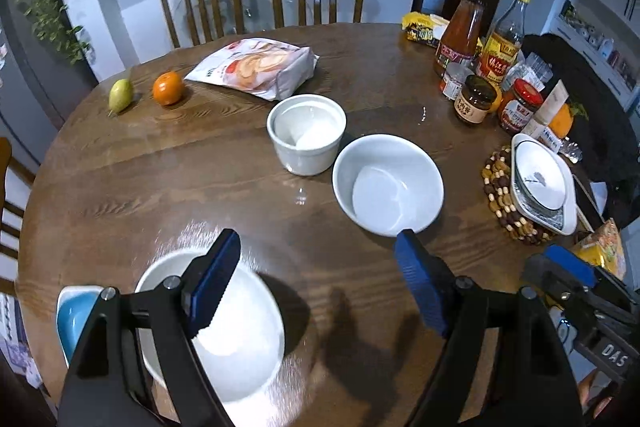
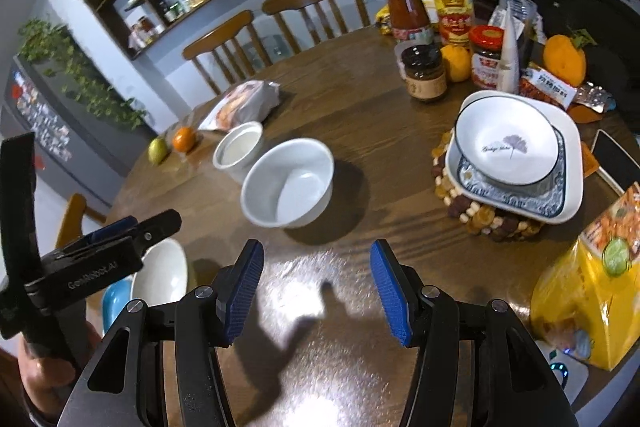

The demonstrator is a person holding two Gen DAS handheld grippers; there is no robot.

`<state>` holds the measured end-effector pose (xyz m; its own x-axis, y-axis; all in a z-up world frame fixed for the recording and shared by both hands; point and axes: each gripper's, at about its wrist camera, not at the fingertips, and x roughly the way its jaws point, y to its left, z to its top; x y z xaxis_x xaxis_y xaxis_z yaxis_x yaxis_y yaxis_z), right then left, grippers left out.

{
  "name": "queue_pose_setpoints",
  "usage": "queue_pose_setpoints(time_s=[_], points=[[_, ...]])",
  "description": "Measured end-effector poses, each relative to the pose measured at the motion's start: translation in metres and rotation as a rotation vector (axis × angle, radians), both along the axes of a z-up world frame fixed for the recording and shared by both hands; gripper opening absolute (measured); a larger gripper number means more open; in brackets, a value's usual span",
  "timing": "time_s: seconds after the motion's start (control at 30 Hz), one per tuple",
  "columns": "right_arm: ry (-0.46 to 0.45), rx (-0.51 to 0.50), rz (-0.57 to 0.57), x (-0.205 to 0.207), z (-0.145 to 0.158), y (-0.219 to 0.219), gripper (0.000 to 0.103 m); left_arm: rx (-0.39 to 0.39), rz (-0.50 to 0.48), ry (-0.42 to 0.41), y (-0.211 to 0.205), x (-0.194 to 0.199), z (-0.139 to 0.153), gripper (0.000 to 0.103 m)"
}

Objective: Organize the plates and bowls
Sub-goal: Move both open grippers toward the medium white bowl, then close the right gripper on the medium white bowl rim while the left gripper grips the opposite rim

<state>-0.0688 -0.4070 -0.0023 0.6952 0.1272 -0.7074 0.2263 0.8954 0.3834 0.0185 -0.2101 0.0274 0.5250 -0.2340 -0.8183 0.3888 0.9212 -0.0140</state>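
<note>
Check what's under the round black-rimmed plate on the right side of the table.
The round black-rimmed plate sits on a blue-patterned square dish, nested in a white square plate, all on a beaded trivet. The dishes' middles and the trivet's centre are covered.

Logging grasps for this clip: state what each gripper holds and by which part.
Nothing is held. The left gripper is open above the table, one finger over a white bowl without clamping it. The right gripper is open and empty.

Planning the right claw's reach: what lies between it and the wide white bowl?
Only bare table, in the right wrist view, between right claw and bowl.
</note>
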Motion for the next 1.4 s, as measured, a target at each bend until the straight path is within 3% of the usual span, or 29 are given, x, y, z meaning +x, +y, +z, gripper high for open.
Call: queue_pose_setpoints(time_s=[0.27, 0.6, 0.93, 1.4], points=[[0.053, 0.006, -0.067, 0.03, -0.014, -0.01, 0.056, 0.036, -0.032, 0.058, -0.017, 0.042, -0.025, 0.079], [0.068, 0.036, -0.074, 0.074, -0.033, -0.008, 0.056, 0.047, -0.049, 0.142, -0.03, 0.077, -0.061, 0.079], [0.12, 0.083, -0.059, 0.106, -0.06, -0.006, 0.056, 0.006, -0.015, 0.221, -0.029, 0.094, -0.087, 0.079], [0.157, 0.111, -0.056, 0.122, -0.076, -0.004, 0.054, -0.014, -0.01, 0.238, -0.034, 0.099, -0.093, 0.074]])
